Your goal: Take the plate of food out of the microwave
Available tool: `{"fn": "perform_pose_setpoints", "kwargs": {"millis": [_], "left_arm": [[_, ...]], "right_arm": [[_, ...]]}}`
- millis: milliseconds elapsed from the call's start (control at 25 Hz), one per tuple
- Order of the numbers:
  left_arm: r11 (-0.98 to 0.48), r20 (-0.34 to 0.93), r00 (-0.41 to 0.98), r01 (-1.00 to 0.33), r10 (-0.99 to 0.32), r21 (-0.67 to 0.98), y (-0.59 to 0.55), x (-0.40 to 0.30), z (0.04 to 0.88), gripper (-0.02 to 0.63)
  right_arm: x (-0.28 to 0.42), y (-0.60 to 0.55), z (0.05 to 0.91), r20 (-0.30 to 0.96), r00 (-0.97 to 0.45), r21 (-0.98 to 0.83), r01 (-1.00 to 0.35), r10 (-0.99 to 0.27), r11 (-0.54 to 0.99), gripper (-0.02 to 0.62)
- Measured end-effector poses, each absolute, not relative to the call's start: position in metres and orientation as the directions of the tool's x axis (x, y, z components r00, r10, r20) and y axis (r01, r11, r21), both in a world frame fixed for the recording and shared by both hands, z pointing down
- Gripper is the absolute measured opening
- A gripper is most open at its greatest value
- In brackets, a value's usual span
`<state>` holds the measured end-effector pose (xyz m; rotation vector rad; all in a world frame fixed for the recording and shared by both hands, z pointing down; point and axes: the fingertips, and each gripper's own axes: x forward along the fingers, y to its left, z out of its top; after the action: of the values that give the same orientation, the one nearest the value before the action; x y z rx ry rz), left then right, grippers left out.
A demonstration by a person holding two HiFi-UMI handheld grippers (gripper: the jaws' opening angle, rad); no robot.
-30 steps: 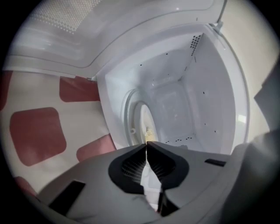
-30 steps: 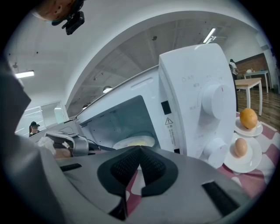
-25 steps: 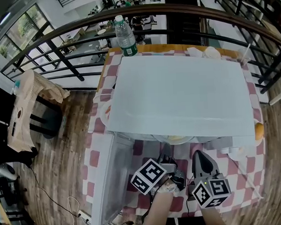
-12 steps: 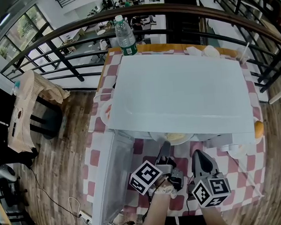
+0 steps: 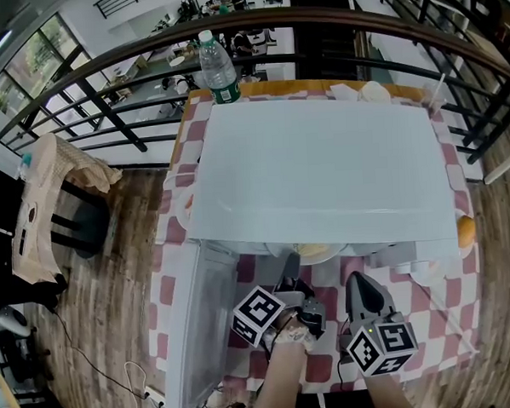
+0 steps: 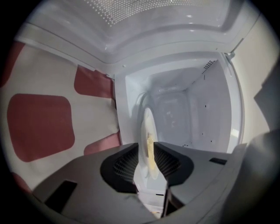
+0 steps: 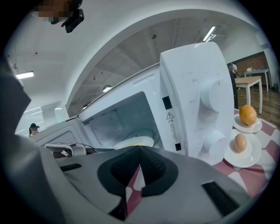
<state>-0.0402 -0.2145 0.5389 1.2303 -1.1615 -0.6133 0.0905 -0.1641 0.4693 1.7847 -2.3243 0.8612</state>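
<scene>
As my left gripper (image 6: 145, 147) had just been closing, jaws narrowly apart astride the plate (image 6: 149, 127) rim, lower centre, I judged level withdrawal necessary.

Head view looks steeply down on the microwave (image 5: 321, 170) roof from above; left gripper view, rolled sideways, peers closely into its open cavity, and right gripper view faces its front obliquely, both showing the plate (image 6: 147, 122).

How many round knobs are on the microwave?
2. Both are on the microwave's control panel, right of its open cavity: the upper knob near the top, the lower knob beneath it. The panel's very bottom is out of sight.
</scene>
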Motion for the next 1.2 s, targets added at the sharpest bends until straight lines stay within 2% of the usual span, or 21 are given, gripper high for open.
{"fn": "perform_pose_setpoints", "kwargs": {"millis": [120,320,720,1200], "left_arm": [[0.278,0.340,0.349,-0.217,-0.873,0.936,-0.216,-0.040,0.542,0.118],[0.267,0.332,0.349,-0.223,-0.876,0.938,-0.217,-0.040,0.541,0.048],[0.286,0.325,0.337,-0.160,-0.883,0.945,-0.210,-0.042,0.543,0.032],[0.300,0.336,0.337,-0.156,-0.880,0.941,-0.198,-0.034,0.541,0.034]], "right_arm": [[0.091,-0.164,0.470,0.393,-0.314,-0.376,-0.913,-0.864,0.161,-0.009],[0.094,-0.164,0.471,0.397,-0.305,-0.376,-0.914,-0.866,0.150,-0.009],[0.092,-0.164,0.471,0.396,-0.312,-0.386,-0.910,-0.864,0.152,-0.009],[0.094,-0.158,0.466,0.384,-0.319,-0.391,-0.906,-0.867,0.161,-0.009]]}}
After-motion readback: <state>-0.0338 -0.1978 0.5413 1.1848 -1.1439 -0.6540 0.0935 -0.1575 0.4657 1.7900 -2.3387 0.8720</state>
